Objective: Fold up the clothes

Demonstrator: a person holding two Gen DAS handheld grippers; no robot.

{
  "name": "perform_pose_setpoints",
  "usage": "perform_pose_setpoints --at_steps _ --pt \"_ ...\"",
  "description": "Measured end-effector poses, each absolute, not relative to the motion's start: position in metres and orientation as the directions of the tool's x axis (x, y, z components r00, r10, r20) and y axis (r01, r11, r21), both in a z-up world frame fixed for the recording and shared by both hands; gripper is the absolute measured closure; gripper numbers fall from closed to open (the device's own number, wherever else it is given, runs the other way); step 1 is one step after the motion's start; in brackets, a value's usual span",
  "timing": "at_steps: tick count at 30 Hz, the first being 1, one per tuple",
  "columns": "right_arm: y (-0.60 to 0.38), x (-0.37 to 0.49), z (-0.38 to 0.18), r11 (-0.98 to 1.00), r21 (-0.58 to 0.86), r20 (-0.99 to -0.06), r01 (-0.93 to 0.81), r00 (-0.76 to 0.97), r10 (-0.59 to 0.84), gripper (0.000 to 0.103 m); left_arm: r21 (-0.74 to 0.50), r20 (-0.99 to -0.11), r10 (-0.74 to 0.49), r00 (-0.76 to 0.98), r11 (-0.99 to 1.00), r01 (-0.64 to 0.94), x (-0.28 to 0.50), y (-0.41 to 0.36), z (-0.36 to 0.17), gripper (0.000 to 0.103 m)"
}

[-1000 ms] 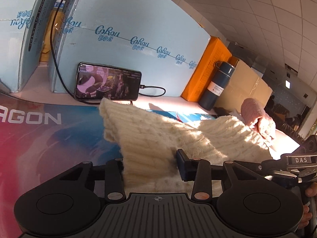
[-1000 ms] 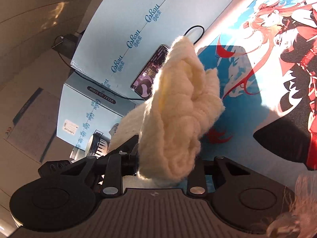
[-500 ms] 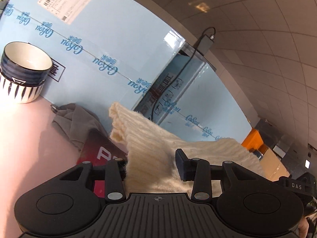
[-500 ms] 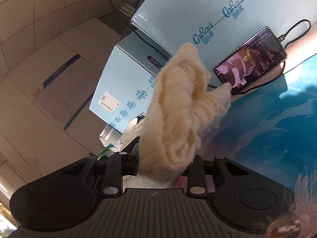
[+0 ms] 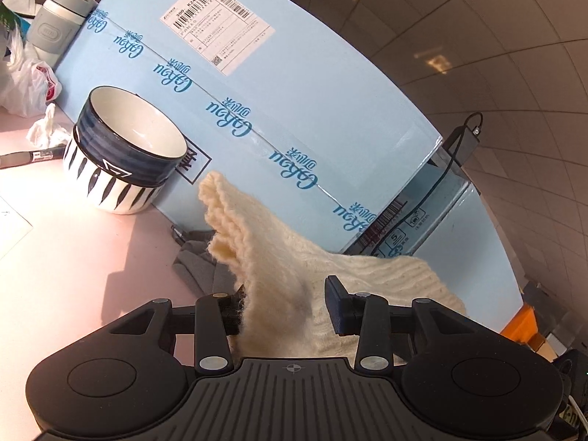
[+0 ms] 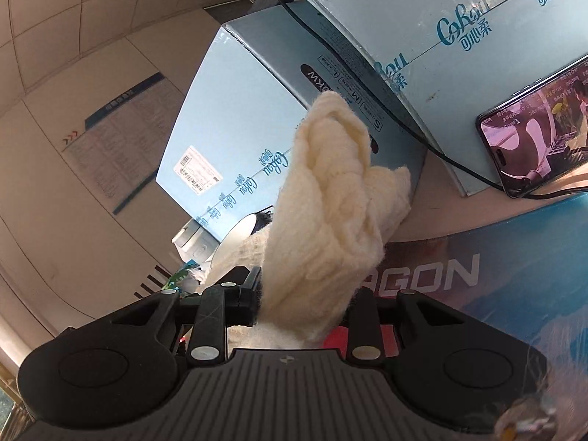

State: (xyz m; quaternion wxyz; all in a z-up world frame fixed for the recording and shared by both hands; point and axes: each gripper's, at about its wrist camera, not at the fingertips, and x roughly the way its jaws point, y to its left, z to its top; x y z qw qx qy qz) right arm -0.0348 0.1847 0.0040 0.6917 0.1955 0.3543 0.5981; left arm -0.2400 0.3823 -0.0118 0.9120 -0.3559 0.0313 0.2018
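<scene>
Both grippers have swung across the desk, and the views show it plainly. In the left wrist view the left gripper (image 5: 284, 310) clamps its fingers on a bunched edge of the cream knit sweater (image 5: 279, 257), which rises from the lower centre of the frame toward the middle. A second ago the phone and the dark flask filled the background there; now stacked striped bowls (image 5: 121, 161) sit at left centre on the pale tabletop (image 5: 73, 257), with a grey tumbler (image 5: 60, 18) at the upper left and a large light-blue carton (image 5: 294, 84) bearing a shipping label across the top. A grey cloth (image 5: 198, 261) lies just beside the sweater, under its hanging edge. In the right wrist view the right gripper (image 6: 305, 305) is closed tight on a thick wad of the same sweater (image 6: 323, 220), which stands up through the centre of the frame (still bunched as it was). The red-haired figure on the desk mat has slid out of view; now the mat (image 6: 514, 275) shows blue with white lettering at the lower right, and the phone (image 6: 536, 128) leans against a carton at the right edge.
</scene>
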Motion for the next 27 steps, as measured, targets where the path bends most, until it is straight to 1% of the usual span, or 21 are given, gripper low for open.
perform_pose_setpoints --at_steps 2,6,9,10,12,13,14,16,18,20,21,22,23,24,26,27 --pt "0.190 -0.029 -0.006 0.250 0.694 -0.290 -0.675 0.055 0.955 0.075 -0.622 -0.214 0.355 0.910 0.669 -0.407 -0.232 0.383 -0.013 0.066" --pt "0.198 -0.024 -0.023 0.324 0.671 -0.365 -0.667 0.083 0.927 0.075 -0.597 -0.280 0.375 0.884 0.653 -0.466 -0.223 0.386 -0.018 0.066" --pt "0.201 -0.024 -0.027 0.351 0.653 -0.392 -0.671 0.098 0.915 0.075 -0.547 -0.323 0.411 0.852 0.654 -0.523 -0.218 0.385 -0.019 0.066" --pt "0.201 -0.024 -0.027 0.354 0.644 -0.395 -0.678 0.101 0.913 0.075 -0.513 -0.347 0.434 0.832 0.655 -0.555 -0.215 0.384 -0.019 0.063" --pt "0.202 -0.025 -0.027 0.358 0.630 -0.400 -0.689 0.108 0.910 0.075 -0.464 -0.396 0.465 0.792 0.643 -0.609 -0.211 0.384 -0.020 0.061" --pt "0.202 -0.025 -0.028 0.360 0.626 -0.402 -0.691 0.110 0.909 0.073 -0.445 -0.420 0.477 0.772 0.633 -0.633 -0.209 0.385 -0.021 0.054" --pt "0.202 -0.026 -0.028 0.365 0.621 -0.405 -0.694 0.114 0.907 0.072 -0.425 -0.444 0.489 0.751 0.623 -0.657 -0.207 0.385 -0.022 0.049" --pt "0.202 -0.028 -0.027 0.376 0.599 -0.413 -0.707 0.130 0.901 0.070 -0.398 -0.494 0.507 0.707 0.591 -0.702 -0.205 0.389 -0.025 0.029" --pt "0.204 -0.033 -0.024 0.393 0.557 -0.424 -0.732 0.157 0.892 0.063 -0.381 -0.512 0.518 0.685 0.578 -0.722 -0.204 0.390 -0.026 0.027" --pt "0.203 -0.038 -0.024 0.409 0.511 -0.432 -0.756 0.185 0.882 0.060 -0.325 -0.523 0.555 0.646 0.571 -0.754 -0.201 0.384 -0.024 0.018" --pt "0.203 -0.040 -0.024 0.414 0.496 -0.433 -0.763 0.196 0.880 0.059 -0.294 -0.527 0.579 0.623 0.563 -0.772 -0.200 0.380 -0.022 0.013" --pt "0.202 -0.042 -0.024 0.420 0.482 -0.435 -0.769 0.206 0.877 0.056 -0.268 -0.522 0.599 0.607 0.561 -0.784 -0.201 0.376 -0.020 0.012" --pt "0.201 -0.043 -0.022 0.431 0.469 -0.436 -0.771 0.222 0.872 0.050 -0.248 -0.513 0.613 0.601 0.564 -0.787 -0.203 0.372 -0.017 0.012" --pt "0.199 -0.044 -0.021 0.444 0.456 -0.437 -0.771 0.240 0.867 0.047 -0.230 -0.500 0.631 0.594 0.564 -0.793 -0.205 0.367 -0.013 0.012" --pt "0.194 -0.049 -0.017 0.469 0.419 -0.430 -0.778 0.285 0.856 0.035 -0.216 -0.461 0.666 0.586 0.556 -0.802 -0.213 0.357 -0.004 0.012" --pt "0.191 -0.052 -0.014 0.481 0.392 -0.423 -0.784 0.311 0.851 0.034 -0.221 -0.437 0.674 0.595 0.561 -0.798 -0.218 0.352 0.001 0.012"
